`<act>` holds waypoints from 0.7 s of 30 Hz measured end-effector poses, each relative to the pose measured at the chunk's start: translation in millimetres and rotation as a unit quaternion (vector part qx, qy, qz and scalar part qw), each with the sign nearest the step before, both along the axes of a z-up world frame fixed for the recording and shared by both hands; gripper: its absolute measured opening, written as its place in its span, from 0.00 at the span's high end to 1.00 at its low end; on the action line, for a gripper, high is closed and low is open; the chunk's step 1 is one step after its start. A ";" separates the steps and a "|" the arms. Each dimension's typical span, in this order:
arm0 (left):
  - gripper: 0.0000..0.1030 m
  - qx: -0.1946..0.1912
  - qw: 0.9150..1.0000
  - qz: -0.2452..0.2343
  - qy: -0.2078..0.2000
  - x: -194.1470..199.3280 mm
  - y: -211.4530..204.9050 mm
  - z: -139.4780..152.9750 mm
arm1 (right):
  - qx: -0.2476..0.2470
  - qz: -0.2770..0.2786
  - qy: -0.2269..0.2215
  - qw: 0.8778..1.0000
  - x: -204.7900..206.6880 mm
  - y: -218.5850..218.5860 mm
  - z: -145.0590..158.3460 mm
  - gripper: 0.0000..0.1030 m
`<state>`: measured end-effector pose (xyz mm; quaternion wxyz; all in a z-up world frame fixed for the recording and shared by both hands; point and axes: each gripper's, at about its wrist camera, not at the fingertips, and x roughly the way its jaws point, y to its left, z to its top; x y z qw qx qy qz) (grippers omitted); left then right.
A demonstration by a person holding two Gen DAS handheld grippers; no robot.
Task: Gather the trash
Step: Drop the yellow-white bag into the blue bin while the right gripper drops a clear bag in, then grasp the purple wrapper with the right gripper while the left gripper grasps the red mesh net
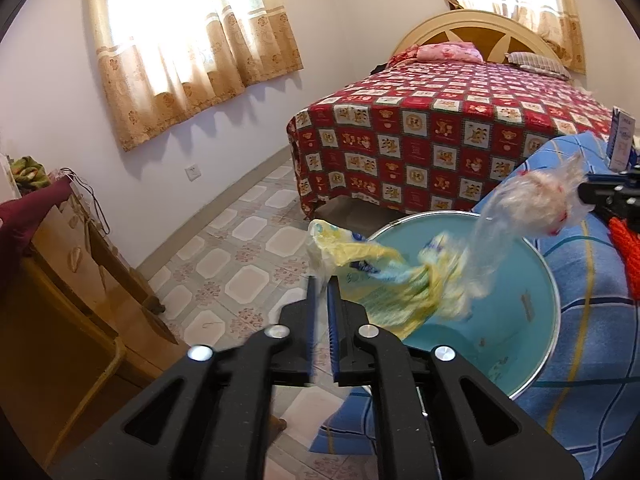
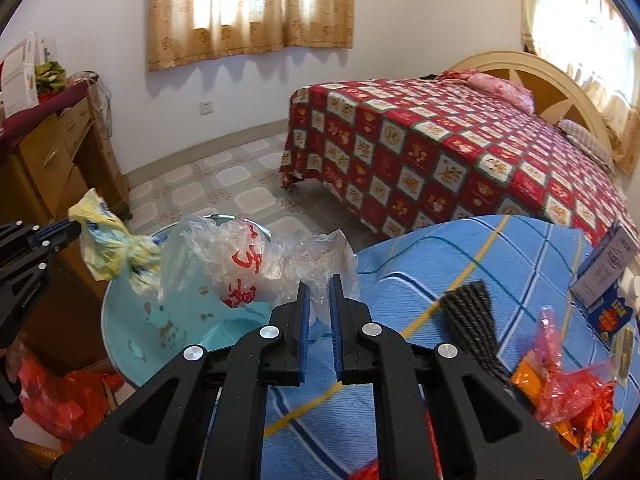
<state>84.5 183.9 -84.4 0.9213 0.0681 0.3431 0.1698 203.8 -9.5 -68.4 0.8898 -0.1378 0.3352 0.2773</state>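
Observation:
My left gripper [image 1: 321, 280] is shut on a crumpled yellow plastic bag [image 1: 384, 280] and holds it over a light blue basin [image 1: 532, 320]. The yellow bag also shows in the right wrist view [image 2: 108, 248], with the left gripper [image 2: 70, 226] at the far left. My right gripper [image 2: 320, 280] is shut on a clear plastic bag with red print [image 2: 244, 268], held above the basin [image 2: 132, 344]. In the left wrist view that clear bag [image 1: 532, 204] hangs from the right gripper [image 1: 588, 194] at the right edge. The two bags touch above the basin.
The basin sits on a blue checked cloth surface [image 2: 460, 264]. On it lie a dark knitted piece [image 2: 472, 320], red and orange wrappers [image 2: 572, 396] and small boxes [image 2: 608, 272]. A bed with a red quilt [image 1: 440, 136] stands behind. A wooden cabinet [image 1: 80, 280] is at left. A red bag [image 2: 60, 400] lies below.

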 end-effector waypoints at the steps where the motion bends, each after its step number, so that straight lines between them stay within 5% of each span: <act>1: 0.78 -0.002 1.000 -0.006 0.000 0.0 -2.5 -0.6 | 0.002 0.004 0.000 1.000 -1.4 2.1 -0.7 0.65; 2: 0.70 -0.003 1.000 -0.010 0.000 -0.1 -5.8 -1.2 | 0.004 0.009 0.001 1.000 -2.6 3.8 -1.5 0.56; 5: 0.61 -0.002 1.000 -0.017 -0.001 0.4 -12.2 -2.2 | 0.004 0.014 0.003 1.000 -6.1 7.4 -3.6 0.51; 16: 0.31 -0.011 1.000 -0.017 -0.007 -0.9 -21.7 -4.1 | 0.019 0.004 -0.004 1.000 -14.4 -6.0 2.0 0.43; 21: 0.29 -0.035 0.998 -0.046 -0.002 -4.8 -45.4 -9.4 | 0.030 -0.018 -0.030 0.999 -37.2 -42.2 16.6 0.41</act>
